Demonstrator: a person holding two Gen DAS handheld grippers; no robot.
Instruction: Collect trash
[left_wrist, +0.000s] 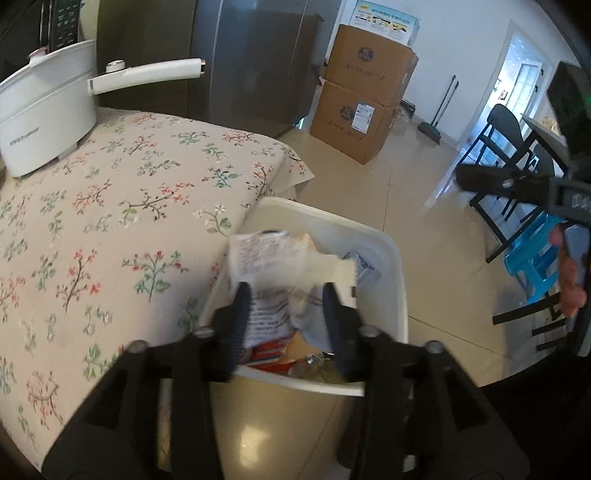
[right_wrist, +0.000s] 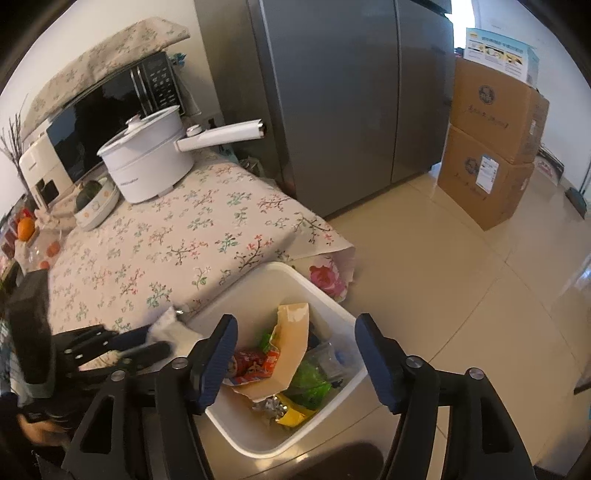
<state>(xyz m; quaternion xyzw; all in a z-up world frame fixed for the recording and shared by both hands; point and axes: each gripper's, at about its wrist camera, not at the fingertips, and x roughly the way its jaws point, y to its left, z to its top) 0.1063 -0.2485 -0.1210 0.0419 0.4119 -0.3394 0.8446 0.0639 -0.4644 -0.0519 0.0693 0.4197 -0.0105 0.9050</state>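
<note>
A white trash bin (left_wrist: 384, 240) stands on the floor against the floral-cloth table; it also shows in the right wrist view (right_wrist: 280, 273), holding several wrappers and a brown paper bag (right_wrist: 291, 347). My left gripper (left_wrist: 288, 306) is above the bin, shut on a crumpled white printed wrapper (left_wrist: 266, 258); in the right wrist view that wrapper (right_wrist: 170, 328) shows at the left gripper's tips. My right gripper (right_wrist: 295, 354) is open and empty above the bin; it also shows at the right edge of the left wrist view (left_wrist: 469, 177).
The table with floral cloth (right_wrist: 166, 251) carries a white electric pot (right_wrist: 147, 166), a microwave (right_wrist: 110, 107), a bowl and oranges. A grey fridge (right_wrist: 332, 92) and stacked cardboard boxes (right_wrist: 491, 147) stand behind. Black chairs (left_wrist: 506, 147) and a blue stool (left_wrist: 535, 258) stand at right.
</note>
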